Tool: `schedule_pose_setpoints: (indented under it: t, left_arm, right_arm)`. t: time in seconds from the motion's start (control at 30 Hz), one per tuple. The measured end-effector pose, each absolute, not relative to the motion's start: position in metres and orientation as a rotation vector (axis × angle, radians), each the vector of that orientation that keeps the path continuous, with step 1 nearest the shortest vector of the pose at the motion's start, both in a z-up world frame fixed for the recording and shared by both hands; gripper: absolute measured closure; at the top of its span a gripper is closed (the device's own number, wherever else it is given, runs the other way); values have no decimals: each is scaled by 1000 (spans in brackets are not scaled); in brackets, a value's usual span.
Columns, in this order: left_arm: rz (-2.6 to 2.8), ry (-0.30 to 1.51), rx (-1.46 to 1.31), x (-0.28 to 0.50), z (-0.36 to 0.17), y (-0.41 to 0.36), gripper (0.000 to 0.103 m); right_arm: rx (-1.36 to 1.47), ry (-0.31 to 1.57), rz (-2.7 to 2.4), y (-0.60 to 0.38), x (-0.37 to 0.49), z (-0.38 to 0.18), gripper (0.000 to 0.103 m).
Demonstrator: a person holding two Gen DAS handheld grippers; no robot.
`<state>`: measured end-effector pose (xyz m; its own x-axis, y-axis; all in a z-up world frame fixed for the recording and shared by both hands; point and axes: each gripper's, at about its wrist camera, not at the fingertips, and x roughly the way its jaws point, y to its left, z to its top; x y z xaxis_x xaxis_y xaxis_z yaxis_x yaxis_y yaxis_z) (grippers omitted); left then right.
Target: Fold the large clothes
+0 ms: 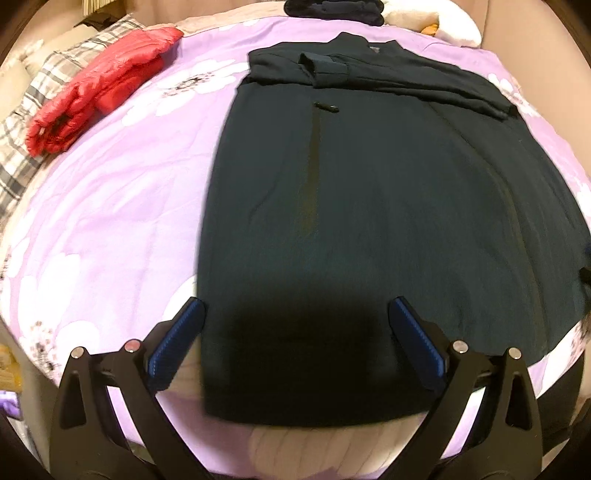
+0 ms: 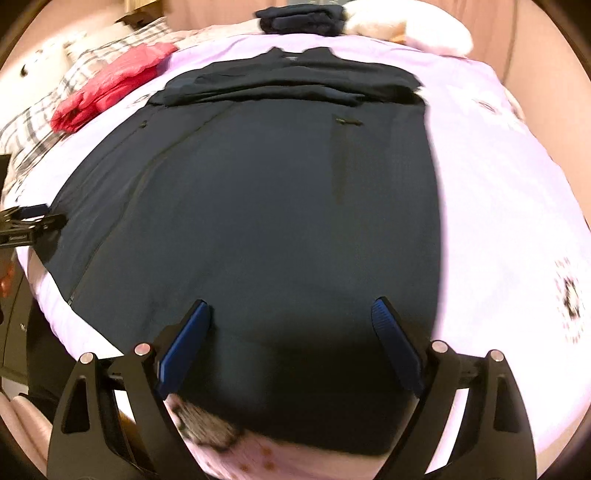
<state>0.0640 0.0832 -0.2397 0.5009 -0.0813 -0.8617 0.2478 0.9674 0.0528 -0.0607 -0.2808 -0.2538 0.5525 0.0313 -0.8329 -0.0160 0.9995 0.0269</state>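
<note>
A large dark navy jacket (image 1: 369, 206) lies flat on a purple flowered bedspread (image 1: 110, 221), its sleeves folded across the chest at the far end. It also shows in the right wrist view (image 2: 258, 221). My left gripper (image 1: 295, 314) is open above the jacket's near left hem corner. My right gripper (image 2: 291, 314) is open above the near right part of the hem. Neither holds cloth. The left gripper also shows at the left edge of the right wrist view (image 2: 33, 221).
A folded red puffer jacket (image 1: 103, 85) lies at the far left on a plaid pillow (image 1: 22, 122). A folded dark garment (image 1: 332, 11) and white bedding (image 1: 443, 22) lie at the far edge. The bedspread (image 2: 498, 184) extends right of the jacket.
</note>
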Motion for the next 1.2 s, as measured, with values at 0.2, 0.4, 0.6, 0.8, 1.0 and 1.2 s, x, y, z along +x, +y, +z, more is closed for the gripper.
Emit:
schedule_pose_setpoints:
  t: [0.2,0.4,0.6,0.8,1.0,1.2]
  left_arm:
    - [-143,1114,-3,66,-242,133,2]
    - [-176,1125,-317,77,-238,178,2]
    - [-307,1125,-539,92,-243,190,2]
    - [-416,1129,-631,114,-250,180,2]
    - [-508,1140,-714,151,-254,172,2]
    - [-555,1155,-764,181,-259,157,2]
  right_arm:
    - [46,984,-124,-320,-87,-244,13]
    - [479,903,-85,-379,-97,-240,13]
    - [617,901,-39,-386,-87,-253,13]
    - [644,908,32,-379,-73,-253,13]
    - [693,894,77,-379,-36,-256,13]
    - [680,906,113,-377,-2,-256,13]
